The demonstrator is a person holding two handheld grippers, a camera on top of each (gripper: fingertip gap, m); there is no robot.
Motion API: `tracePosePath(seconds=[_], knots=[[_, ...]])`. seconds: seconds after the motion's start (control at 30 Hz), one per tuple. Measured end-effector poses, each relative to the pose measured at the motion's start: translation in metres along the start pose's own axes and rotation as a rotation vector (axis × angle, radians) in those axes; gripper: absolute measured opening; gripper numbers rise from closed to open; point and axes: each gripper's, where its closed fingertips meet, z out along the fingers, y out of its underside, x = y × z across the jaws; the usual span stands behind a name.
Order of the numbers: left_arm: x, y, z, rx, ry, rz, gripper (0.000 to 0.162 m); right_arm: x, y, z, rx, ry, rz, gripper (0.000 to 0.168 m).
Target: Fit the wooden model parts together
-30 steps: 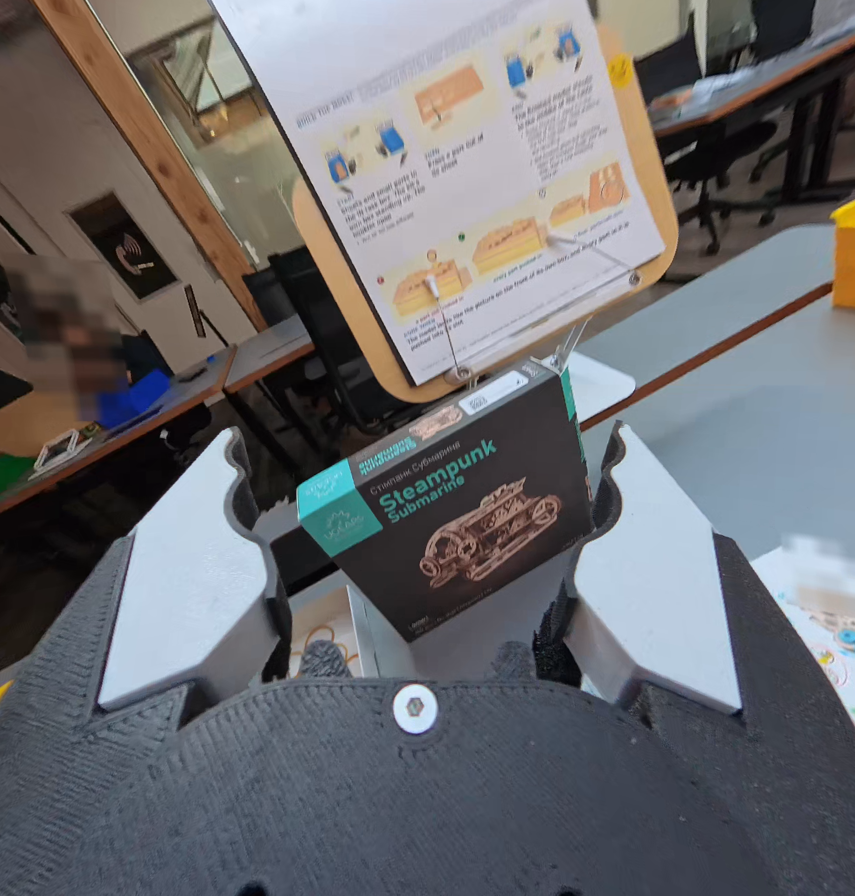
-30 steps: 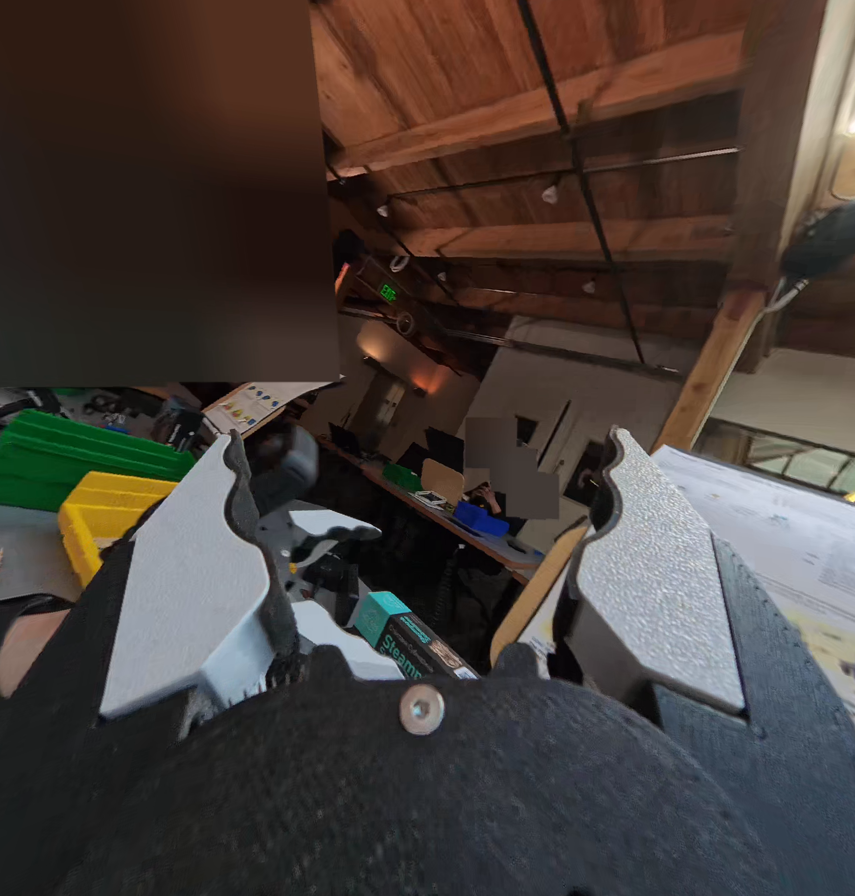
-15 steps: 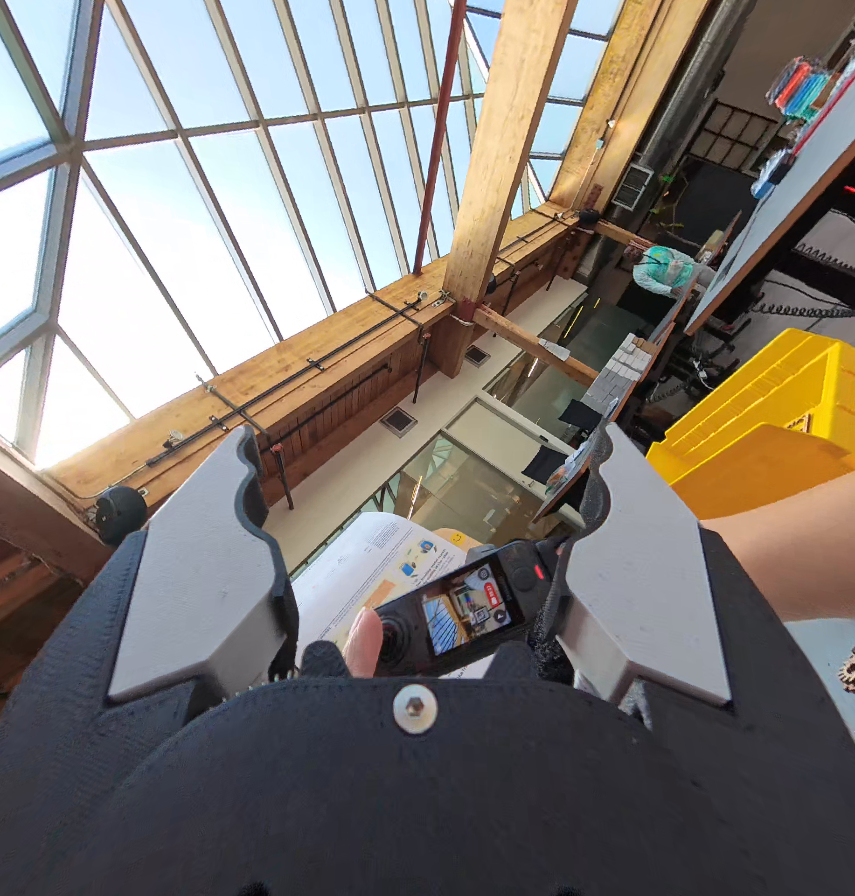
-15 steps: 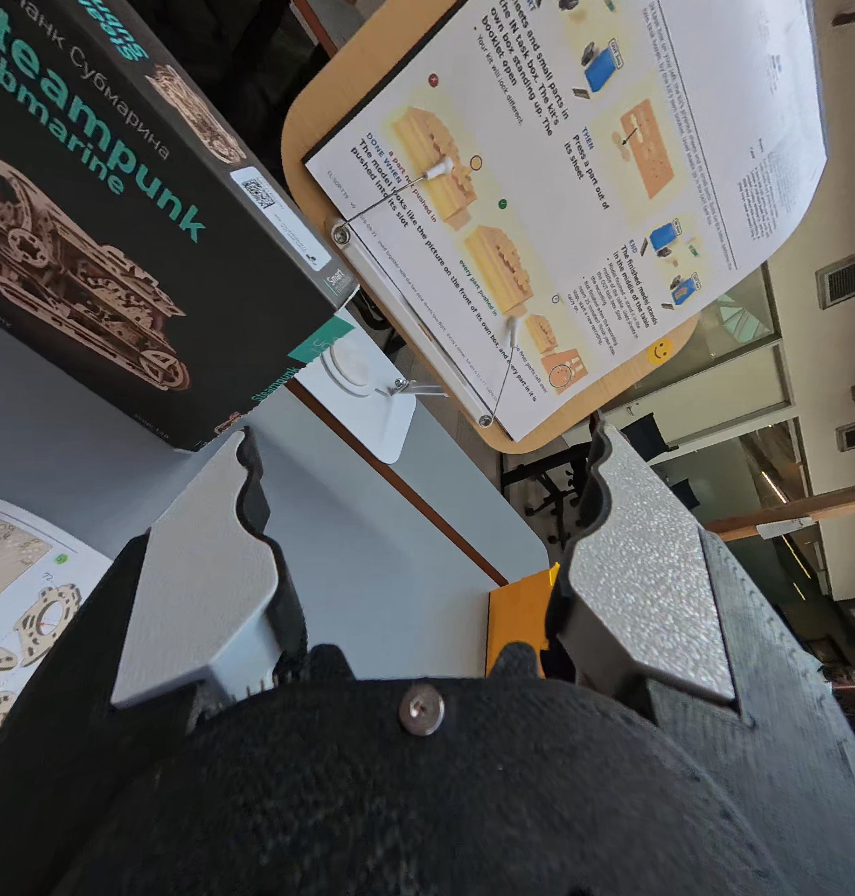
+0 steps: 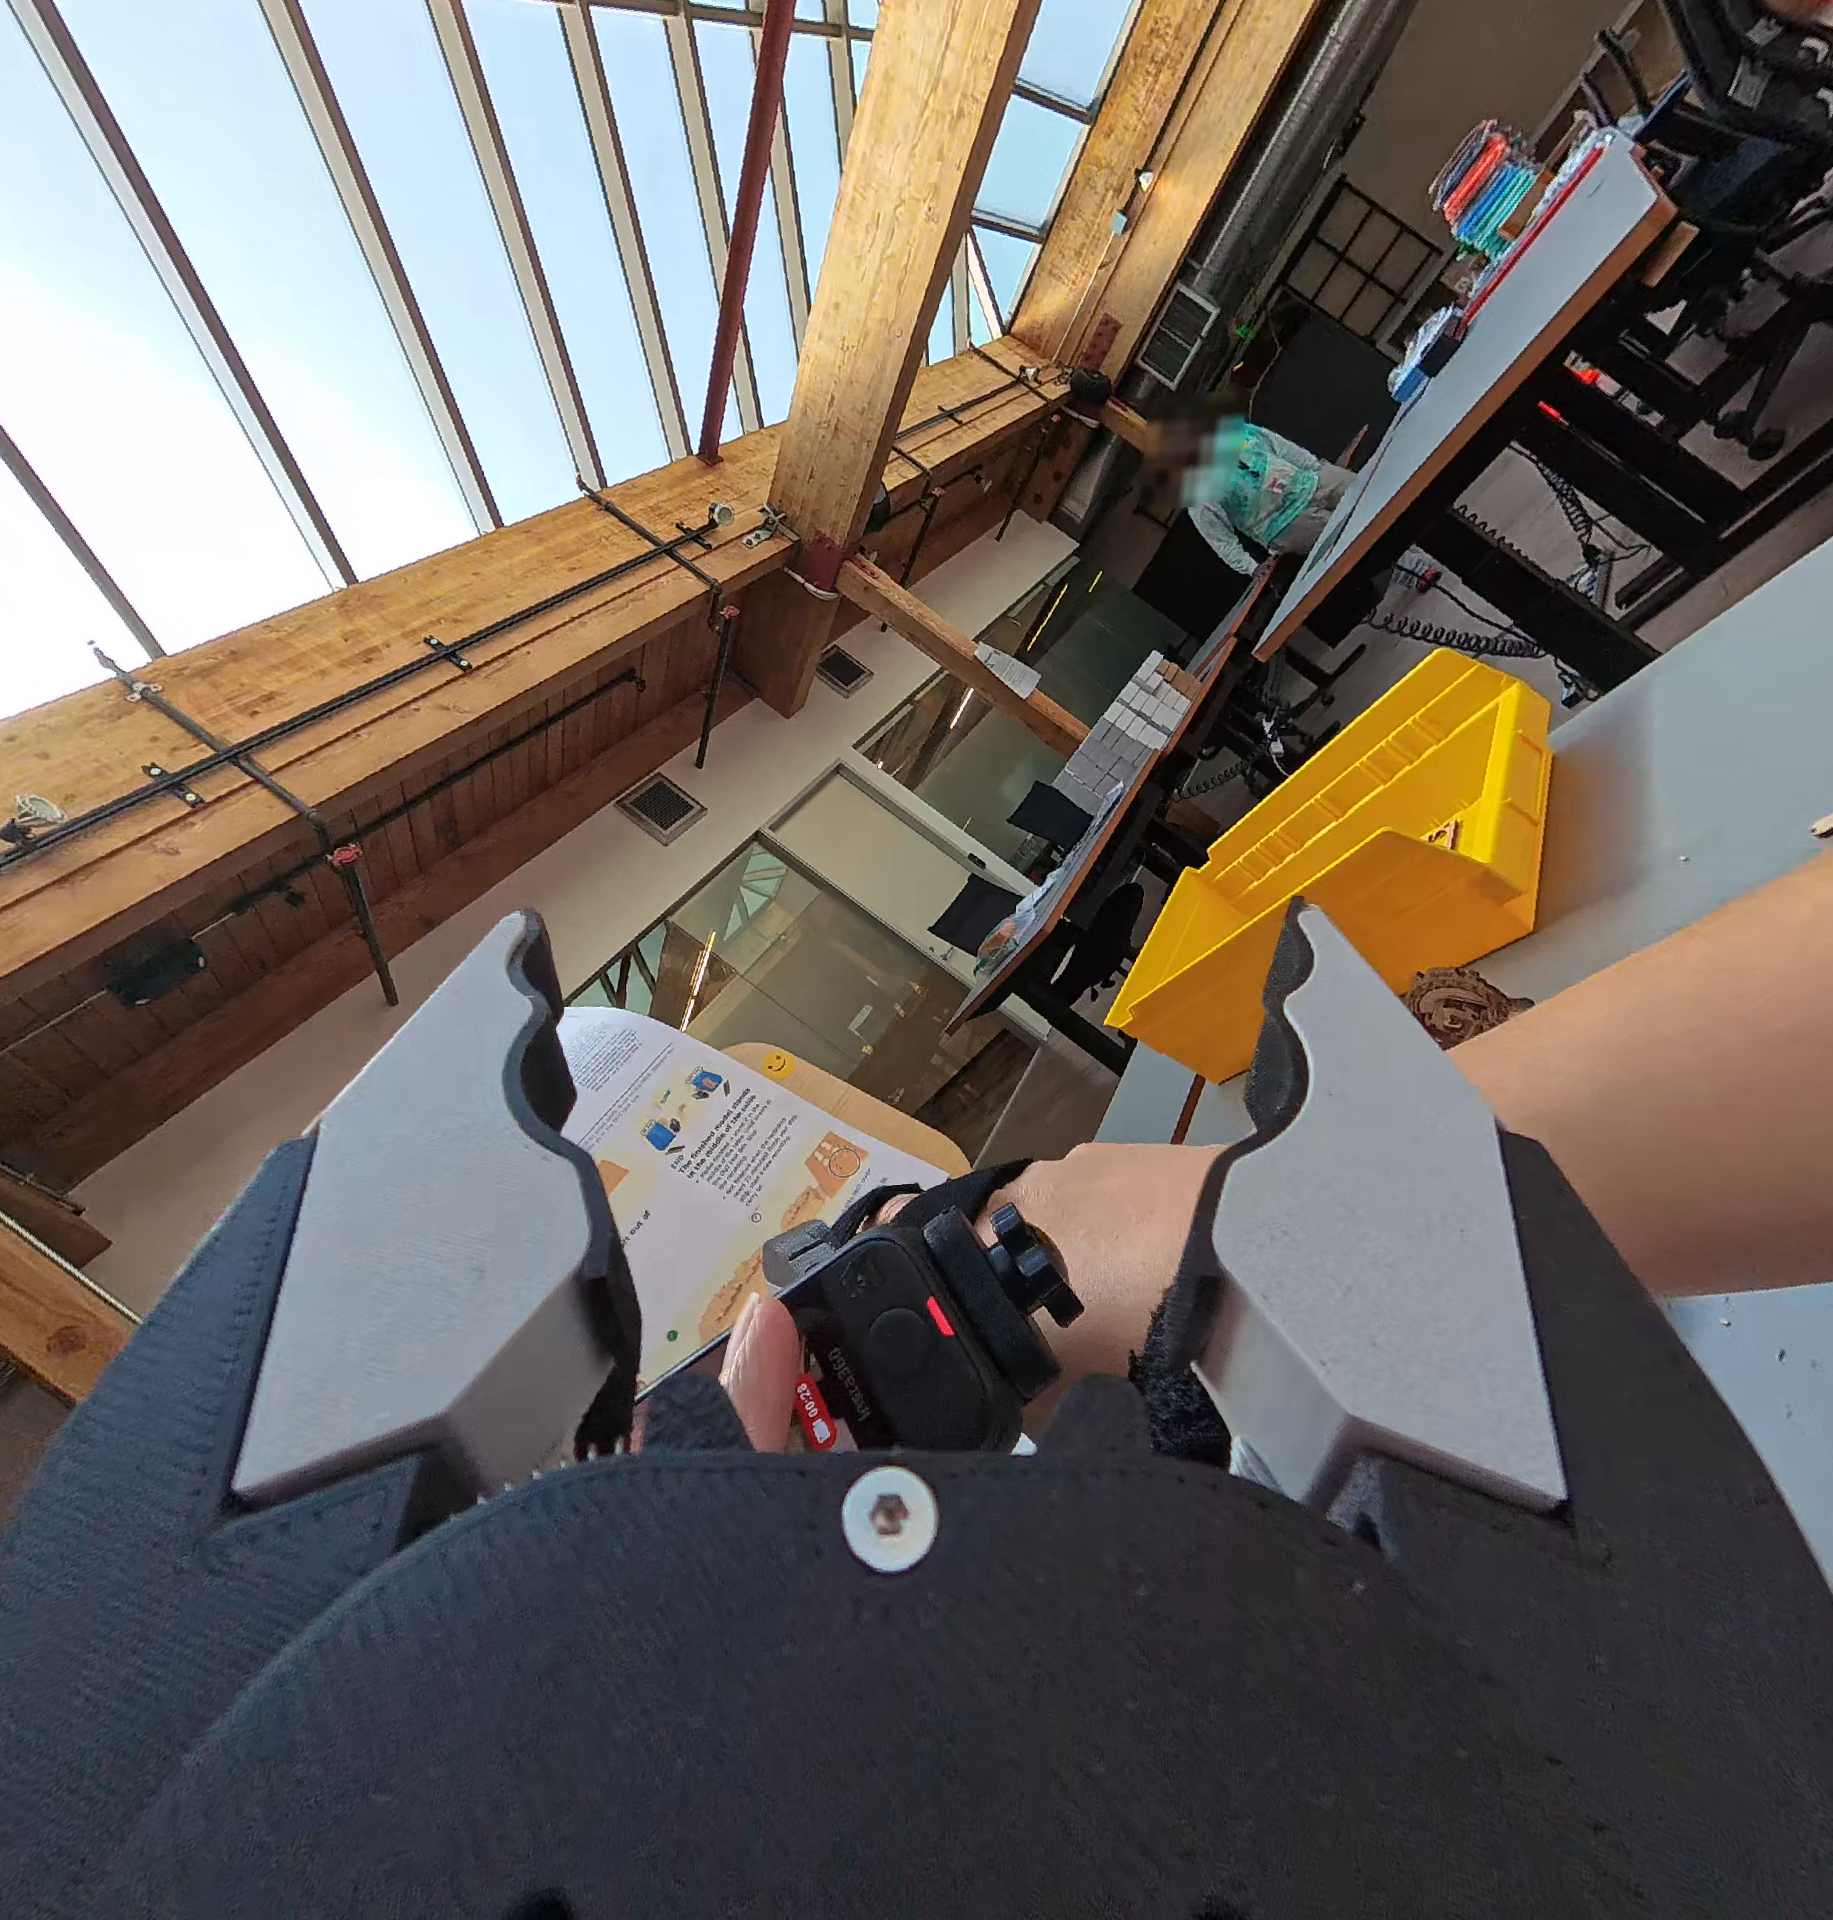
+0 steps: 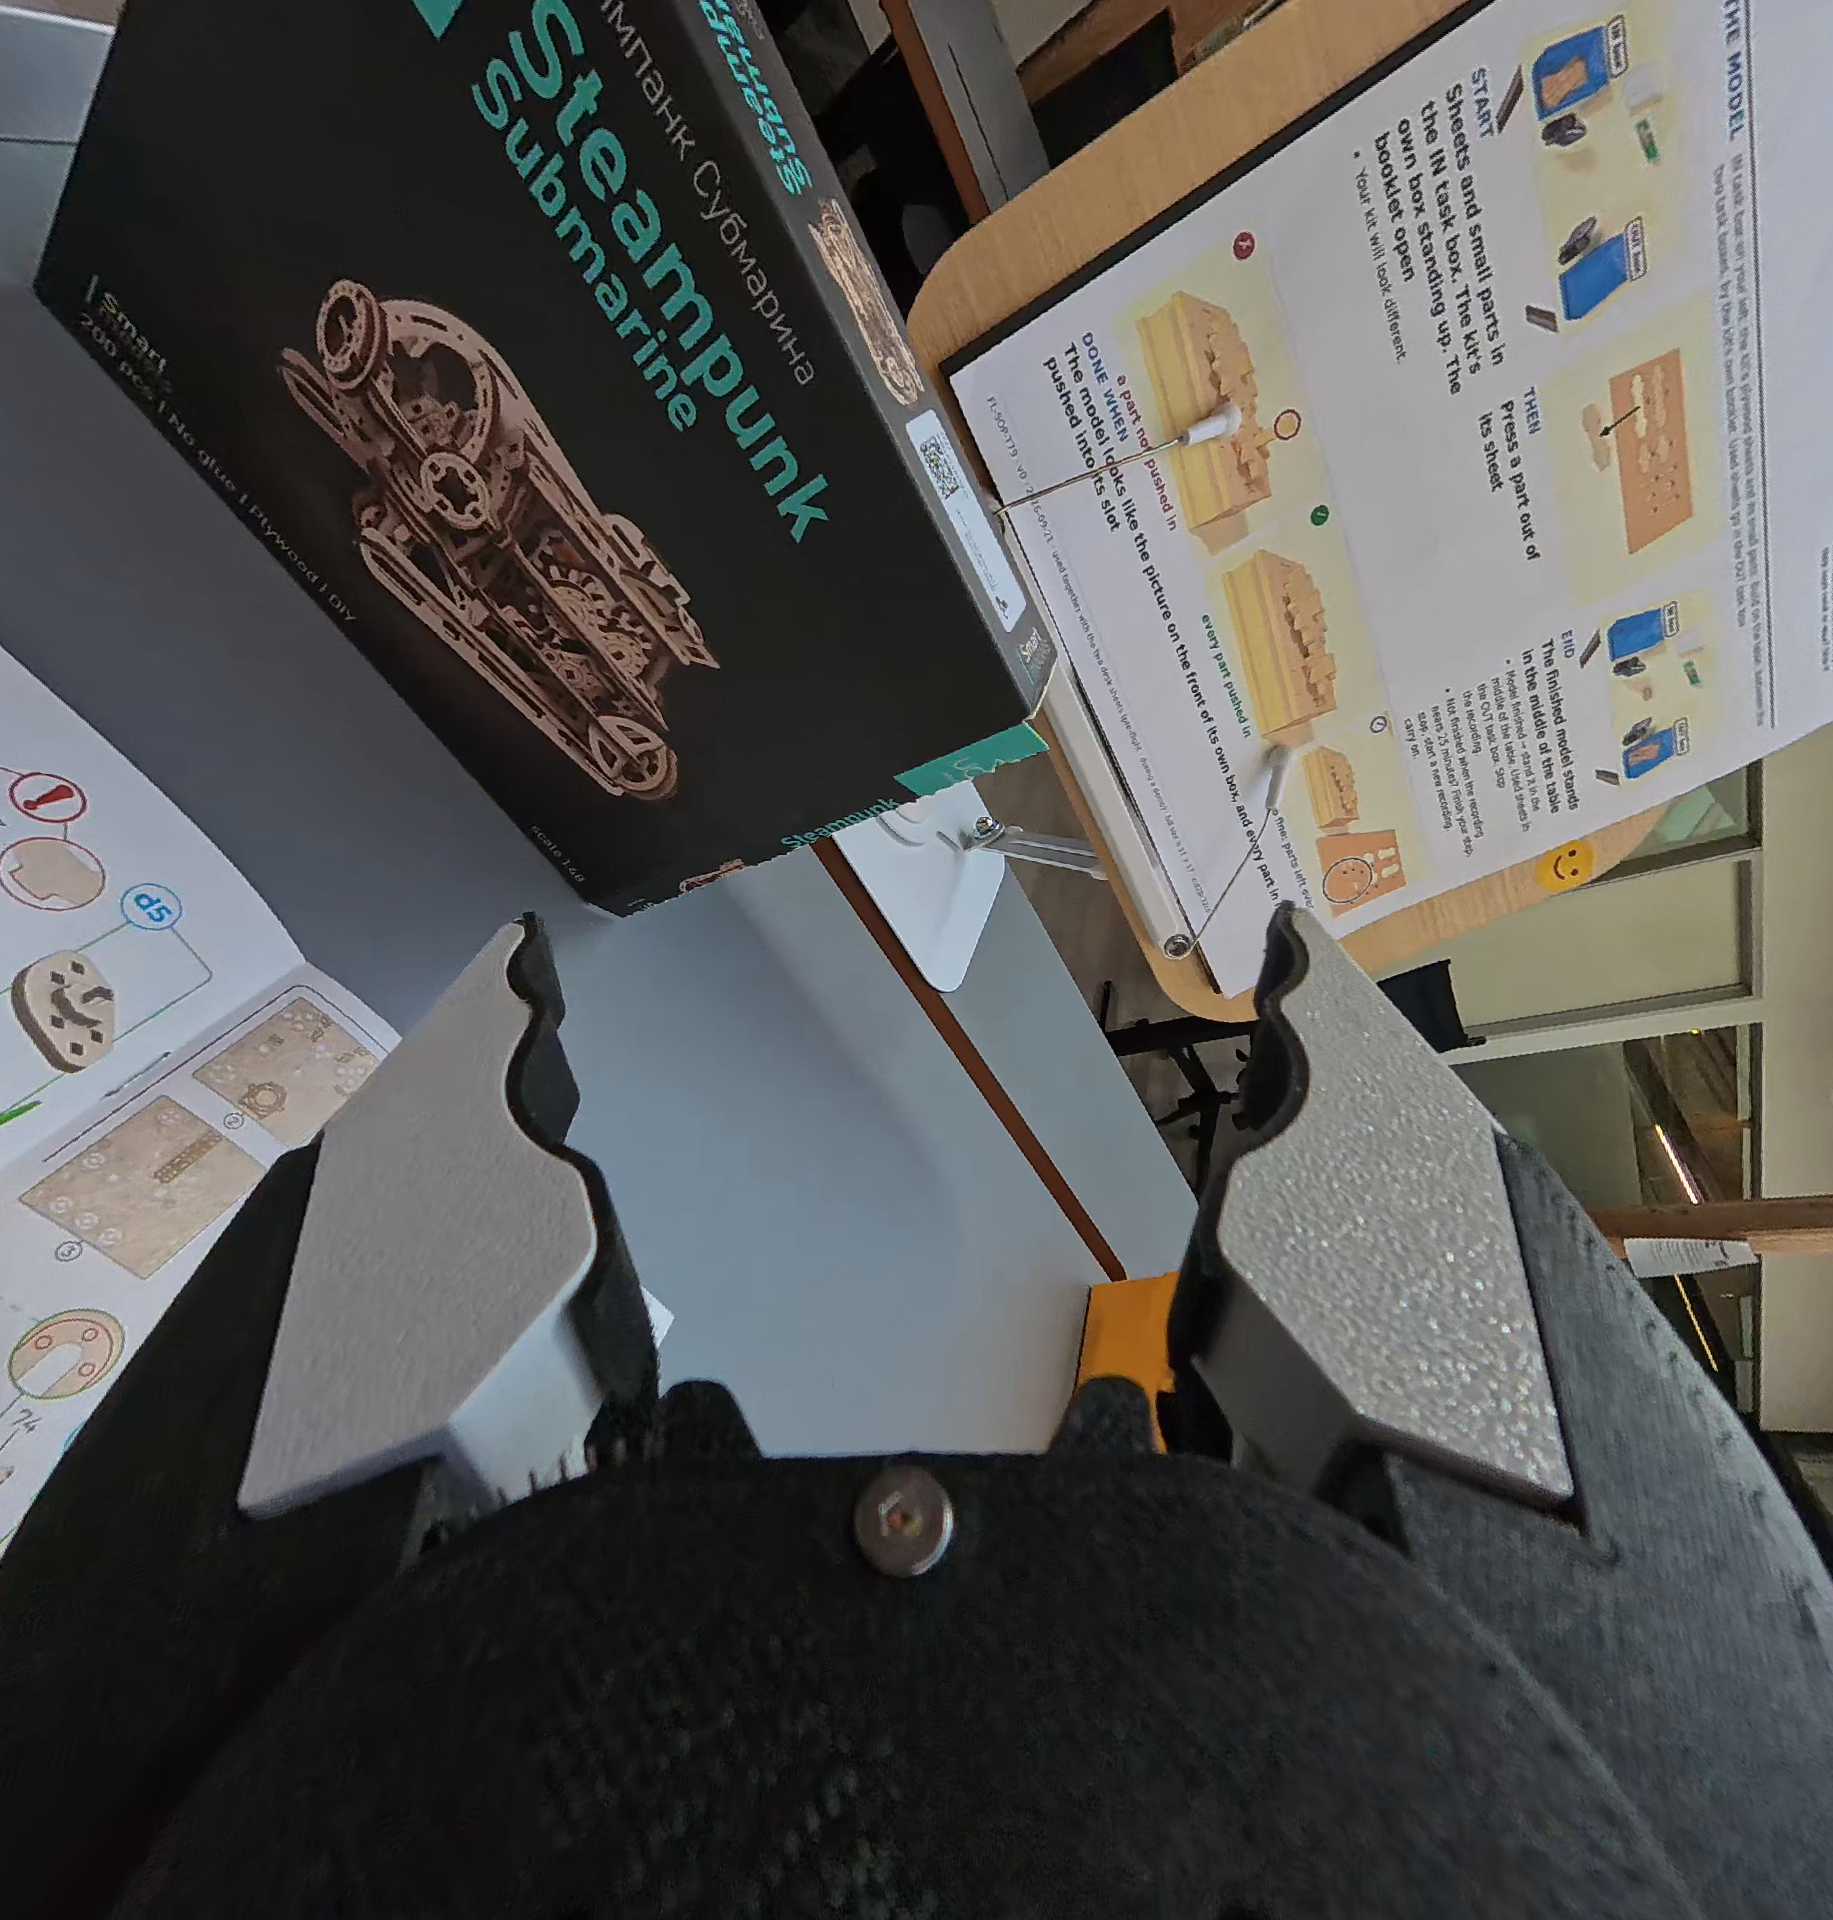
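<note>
My left gripper [image 5: 907, 956] is open and empty, tilted up toward the roof. Between its fingers I see a person's hand and forearm [image 5: 1120, 1236] with a small black camera [image 5: 912, 1340]. A wooden model part [image 5: 1457, 1003] lies on the grey table behind the forearm. My right gripper [image 6: 907, 940] is open and empty, rolled sideways above the grey table [image 6: 818, 1195]. The dark model kit box [image 6: 496, 416] stands ahead of it. An open instruction booklet [image 6: 112, 997] lies at the left.
A yellow bin [image 5: 1359, 862] sits on the table edge, and its corner shows in the right wrist view [image 6: 1125, 1320]. An instruction sheet on a wooden stand [image 6: 1411, 468] is behind the box, also in the left wrist view [image 5: 725, 1153]. A person [image 5: 1255, 488] sits at a far desk. My hands' fingertips stand some 25 cm from each other.
The left gripper swung from facing the box up to the ceiling, then shifted slightly; the hand turned the camera. The right gripper dropped from the ceiling view to the table and moved nearer the box.
</note>
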Motion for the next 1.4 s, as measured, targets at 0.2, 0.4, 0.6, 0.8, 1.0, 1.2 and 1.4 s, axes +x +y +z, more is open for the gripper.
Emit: tracePosePath(seconds=[0.2,0.4,0.6,0.8,1.0,1.2,1.4], knots=[[-0.005,0.006,0.001,-0.007,-0.042,-0.013,0.133,-0.006,0.001,0.001,-0.006,-0.031,0.014,0.132],[-0.032,-0.043,-0.014,0.119,-0.105,-0.090,0.132,-0.010,0.003,0.005,-0.004,-0.060,0.034,0.132],[-0.074,-0.052,-0.030,0.149,-0.165,-0.221,0.129,-0.012,0.012,0.012,-0.032,-0.065,0.044,0.132],[-0.028,-0.015,-0.006,0.017,-0.032,-0.183,0.132,-0.016,0.010,0.010,-0.034,-0.070,0.034,0.132],[-0.012,0.006,0.002,-0.048,0.028,-0.242,0.128,-0.020,0.008,0.011,-0.032,-0.083,0.027,0.132],[-0.003,0.024,0.006,-0.106,0.047,-0.247,0.132,-0.027,0.006,0.010,-0.028,-0.097,0.006,0.132],[-0.030,-0.016,-0.005,0.001,-0.019,-0.218,0.131,-0.027,0.004,0.009,-0.014,-0.101,0.013,0.132]])
